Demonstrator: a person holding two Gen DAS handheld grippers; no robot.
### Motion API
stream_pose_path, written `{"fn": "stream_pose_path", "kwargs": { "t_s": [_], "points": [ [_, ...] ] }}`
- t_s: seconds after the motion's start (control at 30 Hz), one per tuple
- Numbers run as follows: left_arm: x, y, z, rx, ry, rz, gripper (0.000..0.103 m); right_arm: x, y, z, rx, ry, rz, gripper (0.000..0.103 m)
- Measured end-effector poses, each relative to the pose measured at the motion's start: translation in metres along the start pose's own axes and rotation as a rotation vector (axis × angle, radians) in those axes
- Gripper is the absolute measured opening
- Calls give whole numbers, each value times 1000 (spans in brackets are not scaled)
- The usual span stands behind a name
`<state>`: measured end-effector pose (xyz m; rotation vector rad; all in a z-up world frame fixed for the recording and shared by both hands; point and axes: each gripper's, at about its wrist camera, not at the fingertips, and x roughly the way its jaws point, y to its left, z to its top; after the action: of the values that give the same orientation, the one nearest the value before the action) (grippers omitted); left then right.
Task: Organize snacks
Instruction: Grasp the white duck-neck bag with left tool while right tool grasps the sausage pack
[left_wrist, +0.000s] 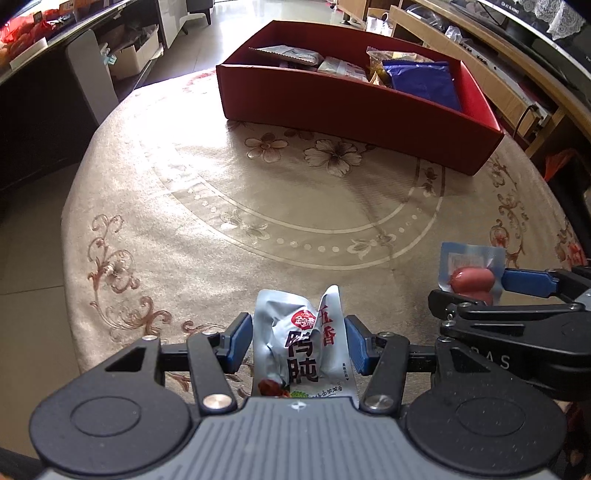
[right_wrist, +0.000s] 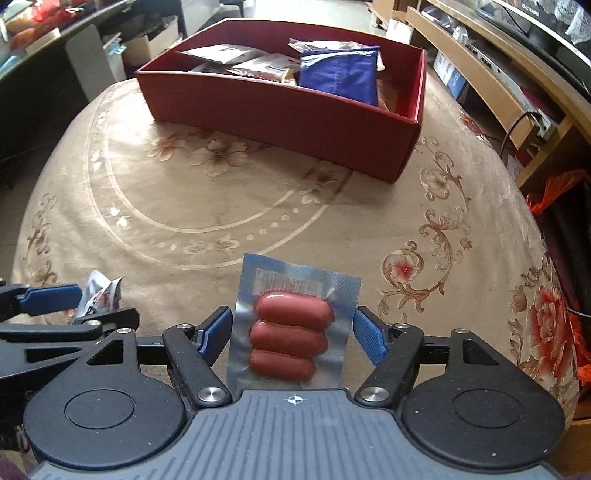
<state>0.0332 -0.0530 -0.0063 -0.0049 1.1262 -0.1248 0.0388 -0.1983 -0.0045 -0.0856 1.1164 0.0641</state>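
Beige round tablecloth (left_wrist: 207, 206) with floral scrollwork covers the table under both our grippers. Nearest, our left gripper (left_wrist: 298, 341) has a crumpled silver foil snack pouch with red and black Chinese print (left_wrist: 301, 343) standing between its blue-padded fingers (left_wrist: 239, 341); the jaws sit just beside the pouch on both sides, and we cannot tell whether they actually press it. Our right gripper (right_wrist: 293, 334) is just beside the left one and has a flat silver vacuum pack of three pink sausages (right_wrist: 291, 325) between its blue pads (right_wrist: 371, 338), with a visible gap on each side, so these jaws are open around the pack. Farther across the cloth, well apart from both grippers, sits a dark red rectangular cardboard box (right_wrist: 280, 107) holding a blue foil bag (right_wrist: 340, 75) and several silver and white packets (right_wrist: 225, 53). Beyond the table we see wooden shelving (right_wrist: 491, 77) on the right.
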Motion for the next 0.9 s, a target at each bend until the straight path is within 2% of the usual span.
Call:
{"fn": "stream_pose_path", "kwargs": {
  "t_s": [0.27, 0.53, 0.67, 0.73, 0.9],
  "points": [
    [10, 0, -1, 5, 31, 17, 51, 16, 2, -5, -26, 55, -14, 79],
    [15, -1, -2, 11, 34, 32, 55, 21, -4, -6, -13, 67, -5, 88],
    [16, -1, -3, 22, 27, 37, 59, 21, -5, -8, -11, 65, 0, 87],
    [16, -2, -4, 36, 23, 40, 60, 20, -5, -8, -15, 61, 9, 82],
    [14, -2, -5, 35, 27, 34, 58, 16, -1, -9, -26, 45, 0, 77]
  ]
}}
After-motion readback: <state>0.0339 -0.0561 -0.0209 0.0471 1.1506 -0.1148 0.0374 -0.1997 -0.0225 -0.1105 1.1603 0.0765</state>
